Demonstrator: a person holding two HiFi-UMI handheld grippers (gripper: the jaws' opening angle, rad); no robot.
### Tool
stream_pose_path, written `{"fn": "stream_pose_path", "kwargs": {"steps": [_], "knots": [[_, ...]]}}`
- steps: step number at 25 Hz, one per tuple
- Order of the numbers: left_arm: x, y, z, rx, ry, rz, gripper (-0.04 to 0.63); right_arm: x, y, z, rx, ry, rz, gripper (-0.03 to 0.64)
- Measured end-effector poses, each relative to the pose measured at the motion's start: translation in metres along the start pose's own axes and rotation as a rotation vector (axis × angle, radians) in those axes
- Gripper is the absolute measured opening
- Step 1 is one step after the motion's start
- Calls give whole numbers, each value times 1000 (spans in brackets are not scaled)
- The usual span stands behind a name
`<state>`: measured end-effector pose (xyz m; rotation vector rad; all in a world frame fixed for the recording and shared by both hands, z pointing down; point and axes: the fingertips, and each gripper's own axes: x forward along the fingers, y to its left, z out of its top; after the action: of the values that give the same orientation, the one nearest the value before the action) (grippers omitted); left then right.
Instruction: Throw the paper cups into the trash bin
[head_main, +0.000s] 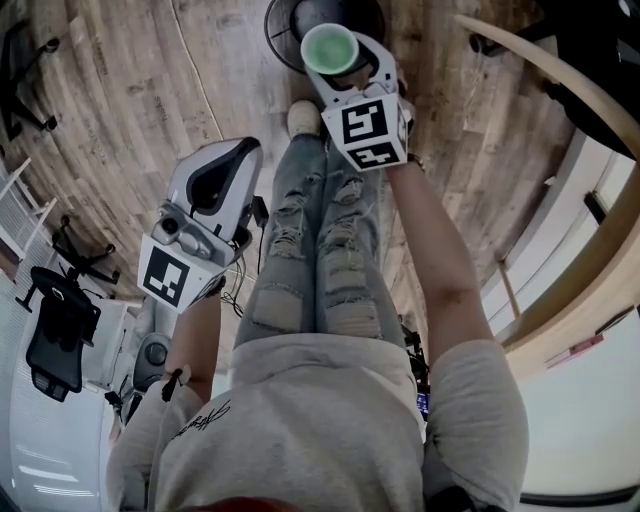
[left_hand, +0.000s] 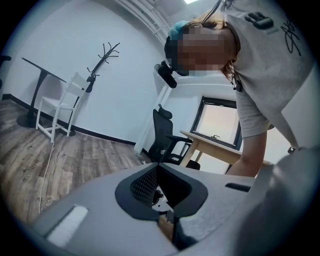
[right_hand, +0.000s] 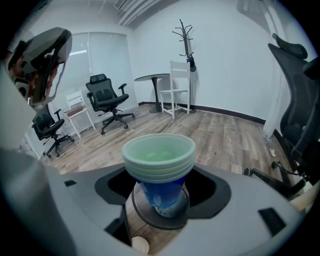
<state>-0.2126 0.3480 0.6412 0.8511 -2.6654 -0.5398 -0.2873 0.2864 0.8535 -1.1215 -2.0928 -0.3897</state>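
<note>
Above the wooden plank floor (head_main: 150, 90), the right hand-held gripper (right_hand: 160, 186) is clamped on a nested stack of paper cups (head_main: 329, 47), pale green inside and blue outside. It holds them upright over what looks like a dark round trash bin (head_main: 287, 28). The cups are not yet in it, so only the release seems left. Several rims show, undented. The left hand-held gripper (left_hand: 159, 186) hangs beside the person's leg, jaws together on nothing.

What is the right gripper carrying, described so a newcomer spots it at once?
Follow the person's right arm out over the wooden floor to the right gripper. Its jaws clamp a stack of paper cups: nested rims, pale green inside, blue outside, the only bright colour nearby.
</note>
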Motion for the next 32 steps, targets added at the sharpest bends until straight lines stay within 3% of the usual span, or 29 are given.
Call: {"fn": "stream_pose_path", "kwargs": {"steps": [15, 32], "knots": [[10, 5, -32, -23, 25, -31, 3, 38, 1, -34, 1, 31, 7, 287], [18, -6, -43, -36, 41, -77, 3, 73, -5, -89, 27, 177, 17, 287]]}}
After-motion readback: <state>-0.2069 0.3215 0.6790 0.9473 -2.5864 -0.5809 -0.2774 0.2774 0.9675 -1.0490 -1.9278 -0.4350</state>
